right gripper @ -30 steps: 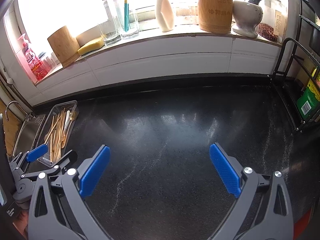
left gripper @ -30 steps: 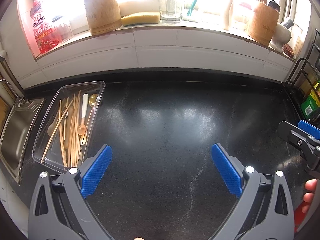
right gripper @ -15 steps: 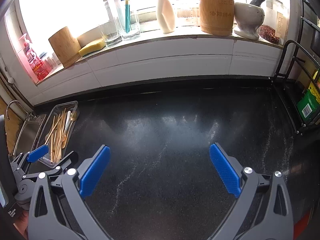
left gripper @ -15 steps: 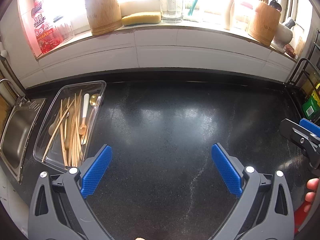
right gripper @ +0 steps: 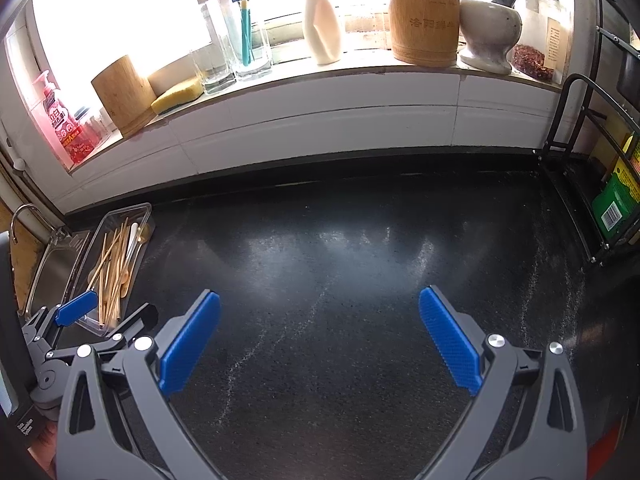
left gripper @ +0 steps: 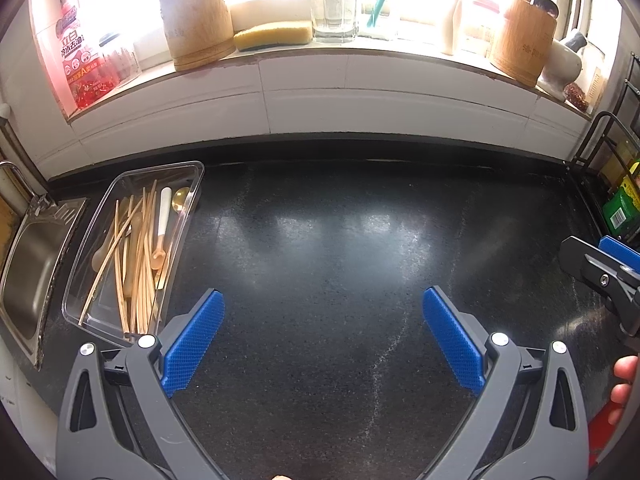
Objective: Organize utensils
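Note:
A clear plastic tray [left gripper: 100,312] lies on the black counter at the left, holding several wooden chopsticks [left gripper: 138,264], a white-handled spoon [left gripper: 163,216] and a gold spoon [left gripper: 180,197]. My left gripper [left gripper: 322,320] hovers open just right of the tray's near end, nothing between its blue pads. My right gripper [right gripper: 320,320] is open over the bare counter, farther right. The right wrist view shows the tray [right gripper: 138,264] at far left with the left gripper [right gripper: 106,312] beside it. Two bamboo holders [left gripper: 196,16] [left gripper: 522,40] stand on the windowsill.
A steel sink [left gripper: 28,264] lies left of the tray. The sill also carries a sponge [left gripper: 272,34], glasses [right gripper: 240,44], a white bottle [right gripper: 320,16], a mortar [right gripper: 486,36] and a pink soap bottle [left gripper: 76,60]. A black wire rack [right gripper: 592,184] with a green box stands at the right.
Both views have shifted very slightly; the grippers stay open and nothing on the counter has moved.

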### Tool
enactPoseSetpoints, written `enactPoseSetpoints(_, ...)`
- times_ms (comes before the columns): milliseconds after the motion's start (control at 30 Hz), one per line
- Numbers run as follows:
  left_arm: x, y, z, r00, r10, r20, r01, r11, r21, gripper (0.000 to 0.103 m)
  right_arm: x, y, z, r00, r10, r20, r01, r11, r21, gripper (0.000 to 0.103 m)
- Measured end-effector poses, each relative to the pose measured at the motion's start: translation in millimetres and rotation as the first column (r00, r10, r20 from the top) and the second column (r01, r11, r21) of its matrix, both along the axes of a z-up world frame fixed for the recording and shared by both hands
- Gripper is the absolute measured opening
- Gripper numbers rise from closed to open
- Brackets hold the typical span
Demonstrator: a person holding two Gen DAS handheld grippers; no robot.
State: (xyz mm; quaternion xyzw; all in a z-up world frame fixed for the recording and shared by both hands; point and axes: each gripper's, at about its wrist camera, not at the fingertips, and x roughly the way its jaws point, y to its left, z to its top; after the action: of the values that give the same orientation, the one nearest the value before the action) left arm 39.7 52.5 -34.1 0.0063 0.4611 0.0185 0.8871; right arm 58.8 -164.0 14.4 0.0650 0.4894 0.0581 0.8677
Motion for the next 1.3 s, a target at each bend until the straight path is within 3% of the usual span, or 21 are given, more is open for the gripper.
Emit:
enactPoseSetpoints(467, -0.4, 8.4, -1.8, 0.999, 0.032, -0.003, -0.032, 0.999, -0.014, 0.097, 2.4, 6.2, -1.9, 0.999, 0.031, -0.008, -0.031, 0.999, -0.009, 0.096)
enactPoseSetpoints(633, -1.3, 14.8, 3.9, 1.000, 0.020, 0.011, -0.019, 0.996, -0.092, 0.097, 2.1, 6.2, -2.8, 0.999, 0.035, -0.011, -0.035, 0.999, -0.009, 0.096)
enactPoseSetpoints(800, -2.7, 20.0, 9.7, 0.999, 0.025, 0.038, -0.021, 0.993, -0.113, 0.097, 1.5, 6.0, -2.9, 0.999, 0.035, -0.012, -0.035, 0.999, -0.008, 0.096)
enactPoseSetpoints(1300, -1.4, 18.8, 6.0, 1.000, 0.022, 0.010, -0.021, 0.998, -0.056, 0.097, -1.6, 9.0, -1.0, 0.999, 0.042, -0.008, -0.043, 0.999, -0.006, 0.096)
